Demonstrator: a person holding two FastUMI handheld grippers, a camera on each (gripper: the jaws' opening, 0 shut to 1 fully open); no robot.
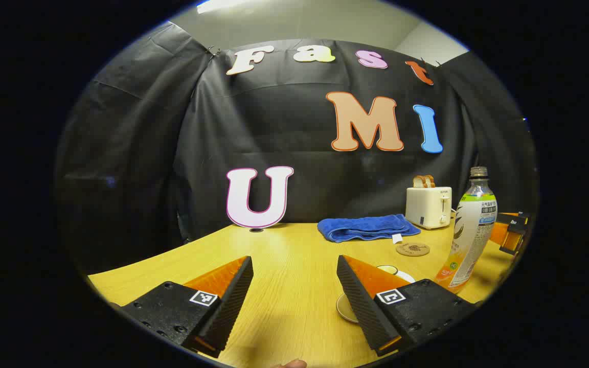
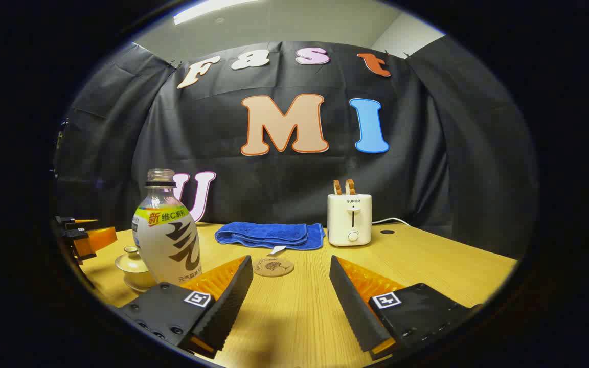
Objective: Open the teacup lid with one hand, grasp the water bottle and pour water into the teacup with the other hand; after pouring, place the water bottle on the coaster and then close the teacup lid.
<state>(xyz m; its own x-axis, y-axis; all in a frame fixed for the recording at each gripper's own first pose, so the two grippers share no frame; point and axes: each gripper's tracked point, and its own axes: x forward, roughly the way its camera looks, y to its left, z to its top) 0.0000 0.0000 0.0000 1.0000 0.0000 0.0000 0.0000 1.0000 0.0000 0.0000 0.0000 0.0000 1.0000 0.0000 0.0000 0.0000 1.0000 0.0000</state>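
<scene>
On your surface (image 2: 427, 266), the teacup (image 2: 135, 271) sits left of the water bottle (image 2: 166, 232); the coaster (image 2: 273, 266) lies right of it, with towel (image 2: 269, 235) and toaster (image 2: 349, 219) behind.

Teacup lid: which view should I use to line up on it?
Right gripper view. The teacup lid shows with its knob, left of the water bottle. In the left gripper view, that gripper's own finger hides most of the cup.
</scene>
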